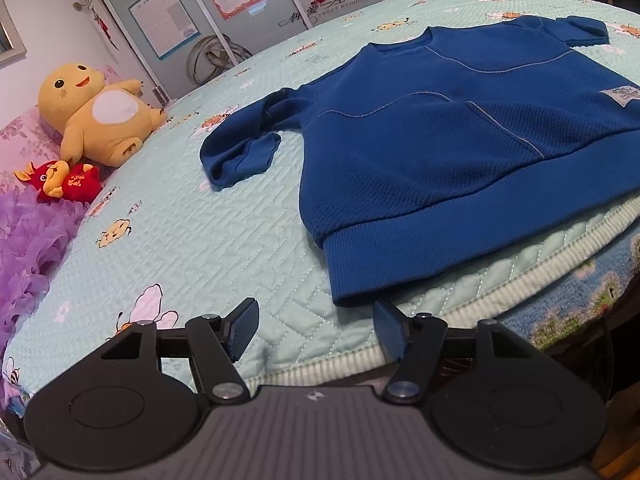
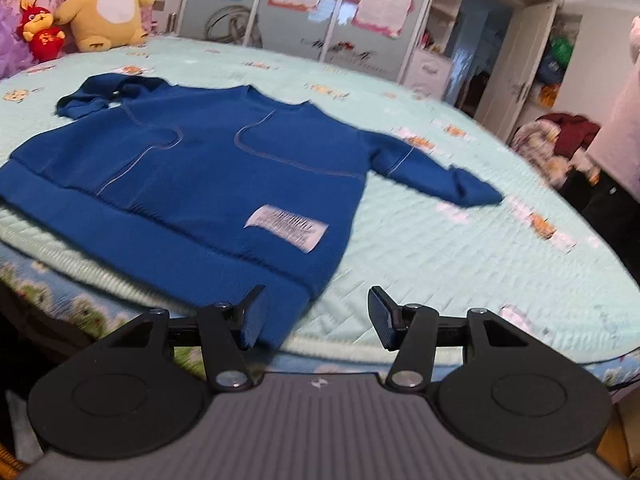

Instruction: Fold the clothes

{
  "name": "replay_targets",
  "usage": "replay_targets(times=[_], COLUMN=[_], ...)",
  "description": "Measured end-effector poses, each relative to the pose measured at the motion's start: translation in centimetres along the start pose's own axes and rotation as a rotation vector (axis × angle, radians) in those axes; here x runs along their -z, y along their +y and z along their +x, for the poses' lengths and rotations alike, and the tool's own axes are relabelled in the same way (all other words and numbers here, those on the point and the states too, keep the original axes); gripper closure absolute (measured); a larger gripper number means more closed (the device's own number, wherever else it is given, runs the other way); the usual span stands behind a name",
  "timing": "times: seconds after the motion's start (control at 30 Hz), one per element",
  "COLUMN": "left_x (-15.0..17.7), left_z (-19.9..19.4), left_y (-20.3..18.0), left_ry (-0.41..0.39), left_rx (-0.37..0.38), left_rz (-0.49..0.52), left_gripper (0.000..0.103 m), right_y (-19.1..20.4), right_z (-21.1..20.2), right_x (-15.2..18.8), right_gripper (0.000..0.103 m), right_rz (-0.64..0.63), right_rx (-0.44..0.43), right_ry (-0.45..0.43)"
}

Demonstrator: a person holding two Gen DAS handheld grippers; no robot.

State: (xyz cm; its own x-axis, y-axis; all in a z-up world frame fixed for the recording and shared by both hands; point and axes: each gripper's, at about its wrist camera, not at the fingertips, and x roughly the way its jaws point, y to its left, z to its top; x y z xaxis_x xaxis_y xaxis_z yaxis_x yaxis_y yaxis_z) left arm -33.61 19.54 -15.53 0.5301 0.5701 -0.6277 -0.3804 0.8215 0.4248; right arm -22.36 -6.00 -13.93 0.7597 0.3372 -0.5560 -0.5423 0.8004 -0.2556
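Note:
A blue sweatshirt (image 1: 460, 140) lies flat on the light green quilted bed (image 1: 200, 248), hem toward me, with a white label near the hem. Its left sleeve (image 1: 240, 148) is bunched beside the body. In the right wrist view the sweatshirt (image 2: 192, 172) lies to the left, its right sleeve (image 2: 436, 176) stretched out on the quilt. My left gripper (image 1: 316, 328) is open and empty, just in front of the hem's left corner. My right gripper (image 2: 316, 316) is open and empty, at the hem's right corner; its left finger overlaps the hem in view.
A yellow plush toy (image 1: 96, 112) and a small red plush (image 1: 66, 182) sit at the head of the bed, next to purple ruffled fabric (image 1: 28, 248). Wardrobe doors (image 2: 320, 4) stand behind the bed. A person in pink (image 2: 624, 120) stands at the right.

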Motion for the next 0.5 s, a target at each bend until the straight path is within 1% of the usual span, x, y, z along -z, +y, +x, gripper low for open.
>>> replay_targets(times=[0.03, 0.1, 0.13, 0.17, 0.27, 0.37, 0.43, 0.5], left_x=[0.0, 0.0, 0.0, 0.0, -0.1, 0.0, 0.0, 0.0], left_z=[0.0, -0.1, 0.0, 0.1, 0.1, 0.1, 0.1, 0.1], left_y=[0.0, 0.0, 0.0, -0.1, -0.3, -0.2, -0.1, -0.2], left_ry=[-0.001, -0.005, -0.001, 0.001, -0.001, 0.0, 0.0, 0.0], left_rx=[-0.001, 0.0, 0.0, -0.001, -0.004, -0.001, -0.001, -0.001], left_rz=[0.001, 0.001, 0.0, 0.001, 0.008, 0.004, 0.001, 0.002], left_gripper=[0.036, 0.035, 0.035, 0.035, 0.035, 0.034, 0.034, 0.034], right_y=[-0.1, 0.0, 0.1, 0.5, 1.8, 1.5, 0.8, 0.5], right_z=[0.0, -0.3, -0.5, -0.6, -0.2, 0.5, 0.5, 0.4], right_x=[0.0, 0.3, 0.4, 0.5, 0.6, 0.6, 0.3, 0.1], right_gripper=[0.048, 0.047, 0.045, 0.041, 0.04, 0.04, 0.04, 0.04], right_rz=[-0.006, -0.02, -0.031, -0.054, -0.123, -0.099, -0.058, -0.048], right_rx=[-0.007, -0.052, -0.077, -0.084, -0.062, -0.043, -0.021, 0.013], right_ry=[0.008, 0.016, 0.017, 0.018, 0.036, 0.066, 0.042, 0.01])
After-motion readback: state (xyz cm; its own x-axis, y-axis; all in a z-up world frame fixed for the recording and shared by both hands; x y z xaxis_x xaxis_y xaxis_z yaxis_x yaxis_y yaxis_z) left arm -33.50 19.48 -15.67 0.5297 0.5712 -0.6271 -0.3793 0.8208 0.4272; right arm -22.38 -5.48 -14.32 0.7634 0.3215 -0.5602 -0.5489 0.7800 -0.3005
